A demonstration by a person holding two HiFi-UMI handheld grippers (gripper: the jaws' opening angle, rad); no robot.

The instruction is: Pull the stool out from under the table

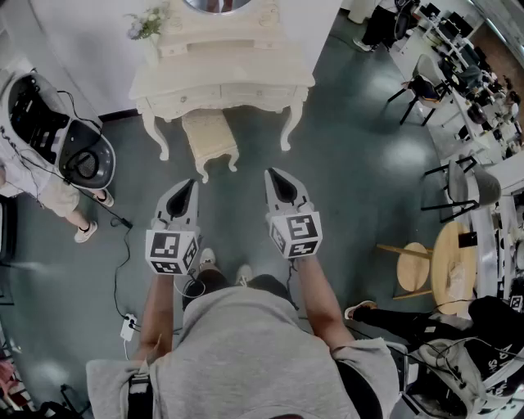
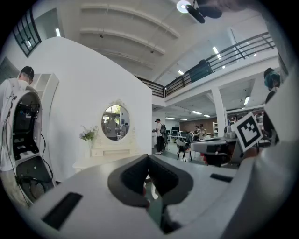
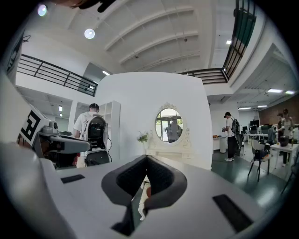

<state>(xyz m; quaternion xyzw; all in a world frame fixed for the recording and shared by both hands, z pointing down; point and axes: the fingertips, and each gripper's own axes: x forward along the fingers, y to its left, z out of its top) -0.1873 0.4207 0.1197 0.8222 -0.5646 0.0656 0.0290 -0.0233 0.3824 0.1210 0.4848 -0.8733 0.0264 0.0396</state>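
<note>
Both forearms stretched forward and down, side by side, elbows near the torso. Left gripper [image 1: 189, 185] and right gripper [image 1: 273, 175] level with each other, apart, tips aimed ahead. Fingers [image 2: 131, 179] pressed together on both, nothing between them. Stool [image 1: 210, 135] on the floor at the front edge of the cream worktop [image 1: 221, 69], between its curved legs, seat showing in front of the drawers. Both grippers short of the stool, not touching it. Flowers [image 1: 147, 23] at the worktop's left rear corner.
</note>
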